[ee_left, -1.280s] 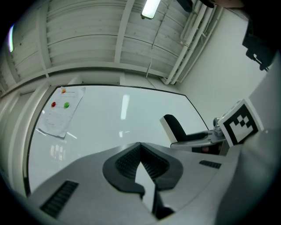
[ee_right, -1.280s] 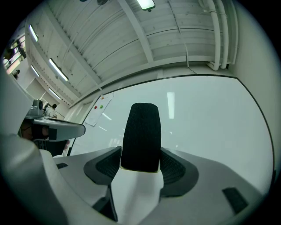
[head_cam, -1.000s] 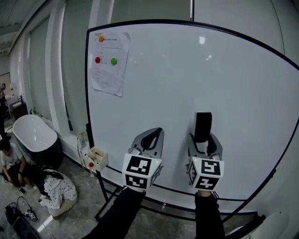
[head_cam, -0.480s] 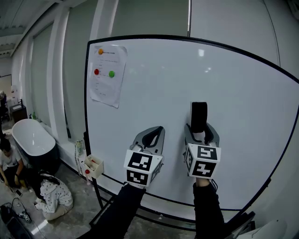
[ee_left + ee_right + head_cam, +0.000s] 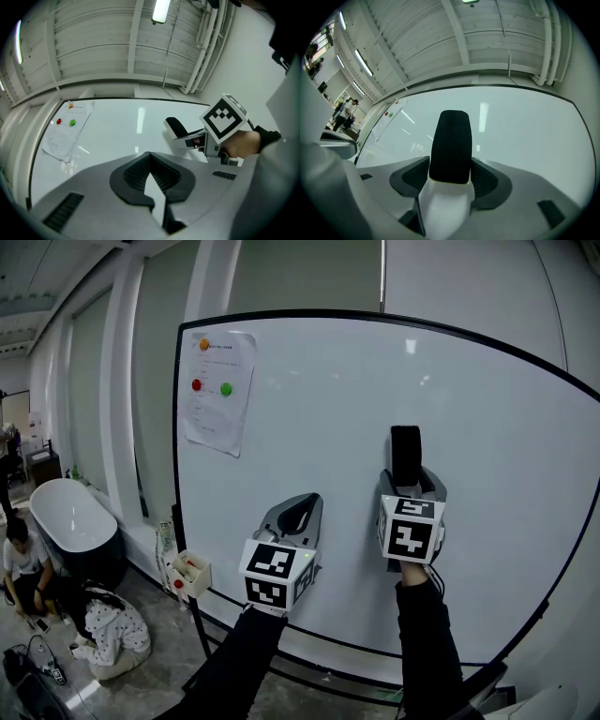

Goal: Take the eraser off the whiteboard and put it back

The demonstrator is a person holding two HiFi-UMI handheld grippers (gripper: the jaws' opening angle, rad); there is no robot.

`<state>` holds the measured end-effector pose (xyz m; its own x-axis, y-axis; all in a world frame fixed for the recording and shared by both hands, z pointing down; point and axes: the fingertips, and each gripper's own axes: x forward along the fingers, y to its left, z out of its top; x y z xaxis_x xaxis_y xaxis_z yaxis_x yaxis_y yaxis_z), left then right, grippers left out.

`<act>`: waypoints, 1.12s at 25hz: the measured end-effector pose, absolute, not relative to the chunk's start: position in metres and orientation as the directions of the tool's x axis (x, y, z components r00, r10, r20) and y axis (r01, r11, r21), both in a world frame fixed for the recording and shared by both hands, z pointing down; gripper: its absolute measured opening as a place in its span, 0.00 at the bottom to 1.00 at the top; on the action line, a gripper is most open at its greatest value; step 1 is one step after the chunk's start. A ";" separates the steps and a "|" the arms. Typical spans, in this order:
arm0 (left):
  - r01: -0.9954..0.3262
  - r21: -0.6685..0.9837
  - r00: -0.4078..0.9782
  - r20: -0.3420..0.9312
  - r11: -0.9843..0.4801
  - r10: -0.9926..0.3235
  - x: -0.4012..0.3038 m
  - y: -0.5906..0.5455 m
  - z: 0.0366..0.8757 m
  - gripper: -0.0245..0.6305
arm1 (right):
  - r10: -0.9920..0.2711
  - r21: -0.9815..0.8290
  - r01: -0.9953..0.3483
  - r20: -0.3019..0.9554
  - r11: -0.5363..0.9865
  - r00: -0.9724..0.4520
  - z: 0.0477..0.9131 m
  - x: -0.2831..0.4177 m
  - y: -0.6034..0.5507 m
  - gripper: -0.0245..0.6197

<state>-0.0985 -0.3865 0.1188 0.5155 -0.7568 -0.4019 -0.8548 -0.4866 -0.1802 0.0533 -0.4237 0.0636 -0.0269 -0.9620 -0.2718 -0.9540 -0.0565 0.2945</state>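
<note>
Black eraser (image 5: 450, 145) sits clamped in our right tongs (image 5: 410, 482), held close to the whiteboard (image 5: 309, 409) for putting back; our left tongs (image 5: 301, 506) wait closed, empty.

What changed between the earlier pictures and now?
The right gripper rose in front of the white whiteboard, still clamped on the black-and-white eraser. The left gripper stayed low, shut and empty. The paper sheet pinned by coloured magnets is unchanged.

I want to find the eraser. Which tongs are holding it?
The right tongs: the black eraser sticks up, gripped between them. The left tongs are closed with nothing in them.
</note>
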 end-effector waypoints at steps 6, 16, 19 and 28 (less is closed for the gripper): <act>-0.833 -0.171 0.547 -0.393 -0.526 -0.739 -0.093 -0.384 0.129 0.04 | -0.972 0.362 -0.927 -0.233 -0.097 0.011 0.067 0.056 -0.433 0.47; -0.828 -0.163 0.553 -0.401 -0.537 -0.730 -0.095 -0.382 0.133 0.04 | -0.972 0.376 -0.919 -0.235 -0.119 0.030 0.067 0.061 -0.437 0.47; -0.821 -0.161 0.562 -0.404 -0.548 -0.722 -0.092 -0.383 0.132 0.04 | -0.969 0.365 -0.927 -0.246 -0.088 -0.004 0.069 0.058 -0.438 0.47; -0.805 -0.167 0.583 -0.401 -0.570 -0.706 -0.079 -0.383 0.133 0.04 | -0.966 0.368 -0.929 -0.251 -0.040 -0.058 0.071 0.055 -0.435 0.48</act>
<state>-0.0785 -0.3833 0.1332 0.5831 -0.7065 -0.4012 -0.8048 -0.5697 -0.1665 0.0554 -0.4348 0.0707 -0.0580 -0.9662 -0.2513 -0.9290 -0.0399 0.3678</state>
